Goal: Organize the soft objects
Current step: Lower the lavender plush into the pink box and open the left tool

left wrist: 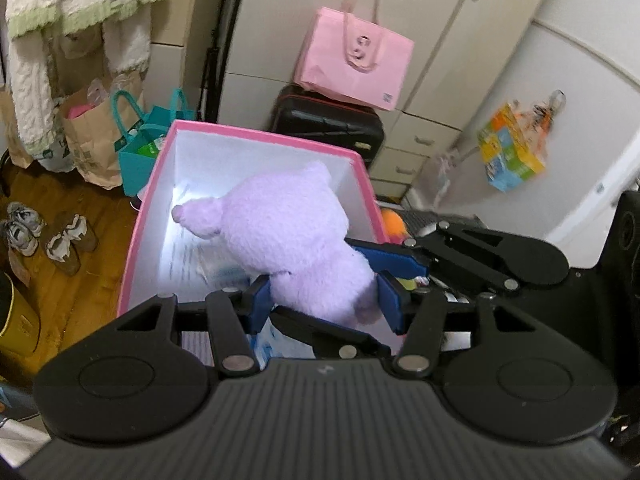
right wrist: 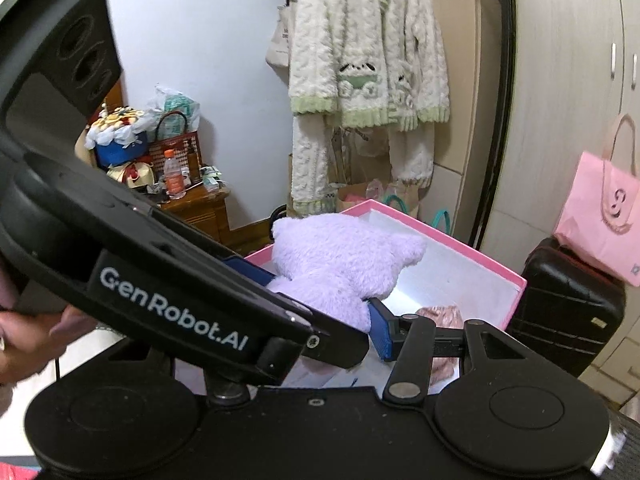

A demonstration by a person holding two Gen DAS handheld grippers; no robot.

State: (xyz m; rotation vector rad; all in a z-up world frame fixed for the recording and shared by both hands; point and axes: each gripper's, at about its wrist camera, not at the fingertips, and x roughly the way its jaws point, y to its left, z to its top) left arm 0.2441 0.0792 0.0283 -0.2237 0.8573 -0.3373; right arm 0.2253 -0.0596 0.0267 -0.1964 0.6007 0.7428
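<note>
Plush [left wrist: 292,240]: fluffy lilac fur, rounded, pointed ears.
Box [left wrist: 272,136]: rigid pink card, white inside, at 12 o'clock.
Left hand-held gripper [left wrist: 326,300]: blue pads clamp plush.
Right hand-held gripper [right wrist: 320,296]: clamps plush too.

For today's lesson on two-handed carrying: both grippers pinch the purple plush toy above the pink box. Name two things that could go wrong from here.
1. Both the left gripper and right gripper pinch only the purple plush toy's lower end, so its heavy top could sag or slip out.
2. The toy hangs near the pink box's rim; it might catch the wall and tip the box.
</note>
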